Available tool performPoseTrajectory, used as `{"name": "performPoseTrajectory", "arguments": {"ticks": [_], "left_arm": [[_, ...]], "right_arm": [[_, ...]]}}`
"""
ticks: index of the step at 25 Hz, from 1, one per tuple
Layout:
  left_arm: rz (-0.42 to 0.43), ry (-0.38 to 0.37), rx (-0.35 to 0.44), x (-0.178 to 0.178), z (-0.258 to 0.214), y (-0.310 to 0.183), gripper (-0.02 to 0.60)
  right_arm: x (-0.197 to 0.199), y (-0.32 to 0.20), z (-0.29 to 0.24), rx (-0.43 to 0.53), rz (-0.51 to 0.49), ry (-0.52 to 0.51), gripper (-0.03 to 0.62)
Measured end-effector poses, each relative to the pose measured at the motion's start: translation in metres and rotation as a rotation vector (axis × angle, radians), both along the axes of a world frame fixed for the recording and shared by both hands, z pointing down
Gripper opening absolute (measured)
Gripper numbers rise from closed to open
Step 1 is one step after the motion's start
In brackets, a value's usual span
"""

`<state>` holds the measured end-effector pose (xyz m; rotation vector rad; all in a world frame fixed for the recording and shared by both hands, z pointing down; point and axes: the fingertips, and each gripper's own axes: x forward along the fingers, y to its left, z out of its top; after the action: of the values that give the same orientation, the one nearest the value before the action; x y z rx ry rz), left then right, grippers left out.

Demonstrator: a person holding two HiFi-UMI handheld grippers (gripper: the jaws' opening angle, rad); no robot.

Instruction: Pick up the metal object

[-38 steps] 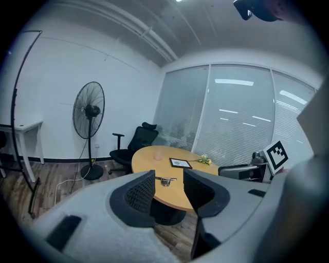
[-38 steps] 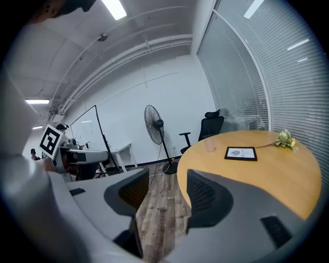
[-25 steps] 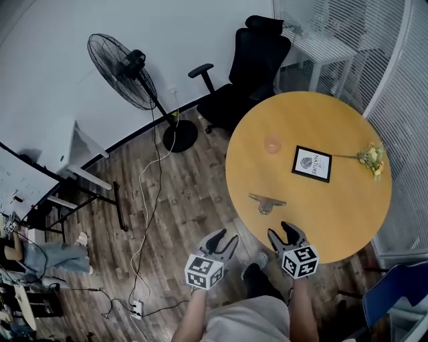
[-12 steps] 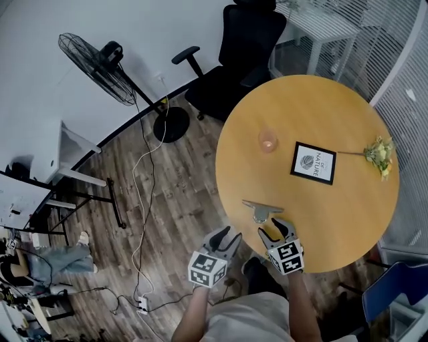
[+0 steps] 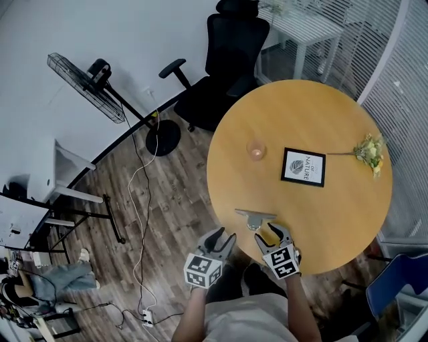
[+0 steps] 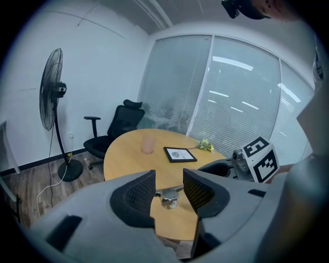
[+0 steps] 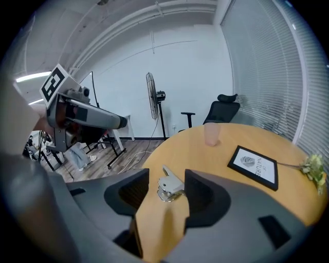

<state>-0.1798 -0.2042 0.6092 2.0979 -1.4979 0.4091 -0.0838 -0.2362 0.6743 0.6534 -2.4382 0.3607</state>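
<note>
Just off the round wooden table's near edge, the left gripper hangs, jaws apart and empty. The metal object lies on the table by that edge. The right gripper, jaws spread, sits just behind it, not touching.

This looks like a small office meeting room: a round wooden table stands on plank flooring near a black swivel chair and a pedestal fan, enclosed by white walls and glass partitions with blinds.
</note>
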Motion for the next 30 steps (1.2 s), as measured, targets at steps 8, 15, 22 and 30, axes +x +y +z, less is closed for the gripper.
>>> {"name": "performPoseTrajectory", "arguments": {"ticks": [8, 15, 22, 30], "left_arm": [[0.159, -0.059, 0.003, 0.02, 0.02, -0.011, 0.16], [0.212, -0.033, -0.009, 0.023, 0.037, -0.012, 0.16], [0.234, 0.0, 0.005, 0.005, 0.047, -0.017, 0.16], [0.304, 0.021, 0.01, 0.008, 0.052, -0.02, 0.16]], "right_arm": [[0.016, 0.005, -0.01, 0.045, 0.027, 0.049, 0.212], [0.009, 0.003, 0.005, 0.1, -0.013, 0.142, 0.21], [-0.01, -0.005, 0.015, 0.176, -0.086, 0.236, 0.207], [-0.024, -0.003, 0.032, 0.192, -0.149, 0.306, 0.207]]}}
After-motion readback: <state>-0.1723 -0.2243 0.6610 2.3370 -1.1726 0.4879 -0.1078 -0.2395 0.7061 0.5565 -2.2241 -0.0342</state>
